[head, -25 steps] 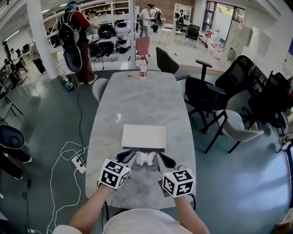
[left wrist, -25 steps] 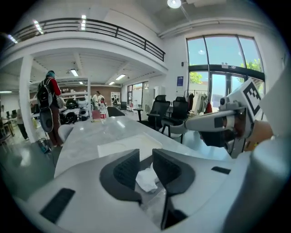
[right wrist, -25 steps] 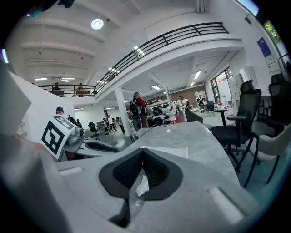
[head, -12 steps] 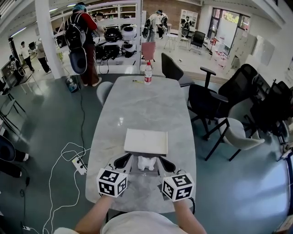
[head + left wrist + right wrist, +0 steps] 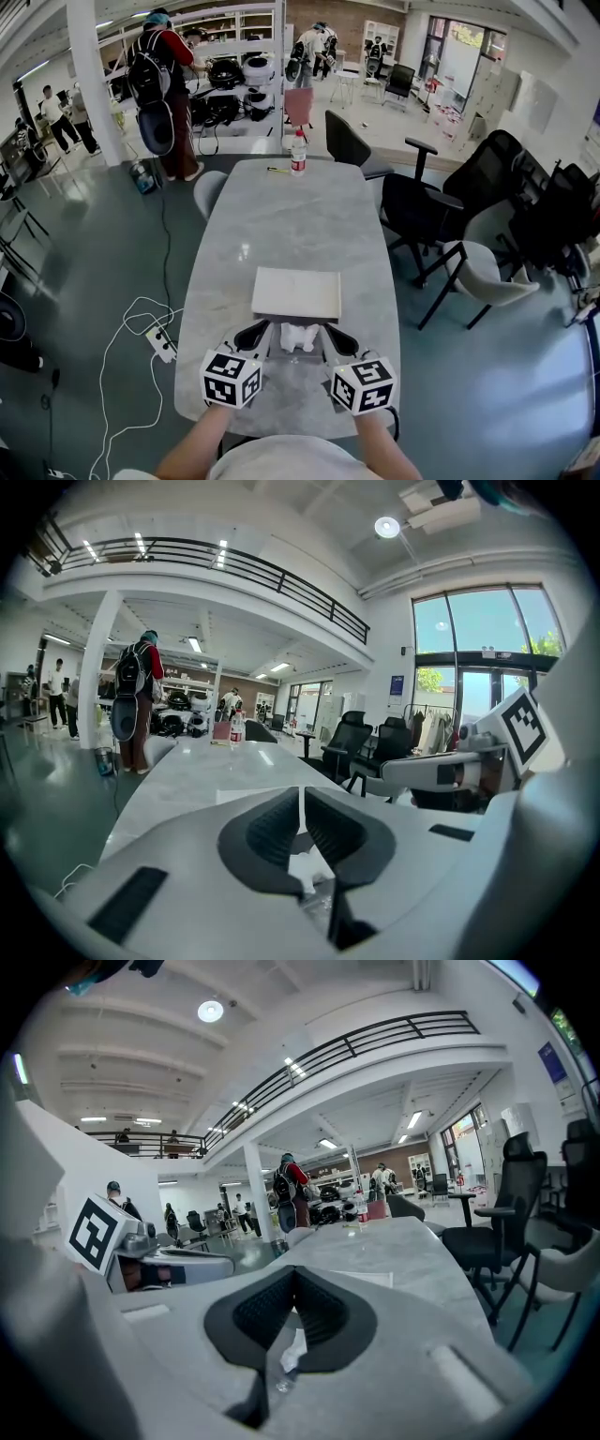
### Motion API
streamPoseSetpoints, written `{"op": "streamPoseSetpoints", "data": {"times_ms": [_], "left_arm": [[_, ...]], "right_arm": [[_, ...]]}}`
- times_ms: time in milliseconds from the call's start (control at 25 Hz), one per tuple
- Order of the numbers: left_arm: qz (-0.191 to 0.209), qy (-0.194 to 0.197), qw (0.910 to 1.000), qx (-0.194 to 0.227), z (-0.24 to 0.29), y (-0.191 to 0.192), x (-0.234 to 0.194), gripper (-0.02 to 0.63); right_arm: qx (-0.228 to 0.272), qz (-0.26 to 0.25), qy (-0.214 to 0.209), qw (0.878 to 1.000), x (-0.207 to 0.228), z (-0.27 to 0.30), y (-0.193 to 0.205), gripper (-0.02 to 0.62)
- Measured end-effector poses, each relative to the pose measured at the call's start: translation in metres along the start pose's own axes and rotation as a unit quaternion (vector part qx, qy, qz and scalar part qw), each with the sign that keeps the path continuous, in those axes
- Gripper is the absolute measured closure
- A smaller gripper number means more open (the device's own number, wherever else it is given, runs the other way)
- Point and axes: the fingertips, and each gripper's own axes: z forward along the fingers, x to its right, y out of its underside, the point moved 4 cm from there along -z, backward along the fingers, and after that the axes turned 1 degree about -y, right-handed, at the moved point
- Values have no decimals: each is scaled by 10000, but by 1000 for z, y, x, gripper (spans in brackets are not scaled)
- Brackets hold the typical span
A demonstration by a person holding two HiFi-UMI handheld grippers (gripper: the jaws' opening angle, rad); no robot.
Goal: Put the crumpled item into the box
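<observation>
A white crumpled item (image 5: 300, 336) lies on the grey marble table (image 5: 281, 216), just in front of a flat white box (image 5: 295, 292). My left gripper (image 5: 267, 327) is at the item's left side and my right gripper (image 5: 328, 330) at its right, their tips close against it. In the left gripper view the jaws (image 5: 301, 803) stand together with only a thin slit, and the crumpled item (image 5: 305, 867) shows just beyond them. The right gripper (image 5: 294, 1283) also has its jaws together, with the crumpled item (image 5: 294, 1348) showing beyond them. I see nothing between either pair of pads.
A red-labelled bottle (image 5: 297, 152) stands at the table's far end. Black and grey office chairs (image 5: 427, 211) line the right side. A power strip with cables (image 5: 157, 339) lies on the floor at left. People stand by shelves (image 5: 159, 84) in the background.
The head view has shifted slightly. Both grippers stay at either side of the crumpled item, with jaws together as before.
</observation>
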Motion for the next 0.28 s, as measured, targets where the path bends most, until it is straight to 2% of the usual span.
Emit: {"op": "streamPoseSetpoints", "data": {"times_ms": [280], "left_arm": [[-30, 35, 10000, -32, 2, 2, -2, 583]], "right_arm": [[-12, 11, 15, 10000, 0, 2, 1, 591]]}}
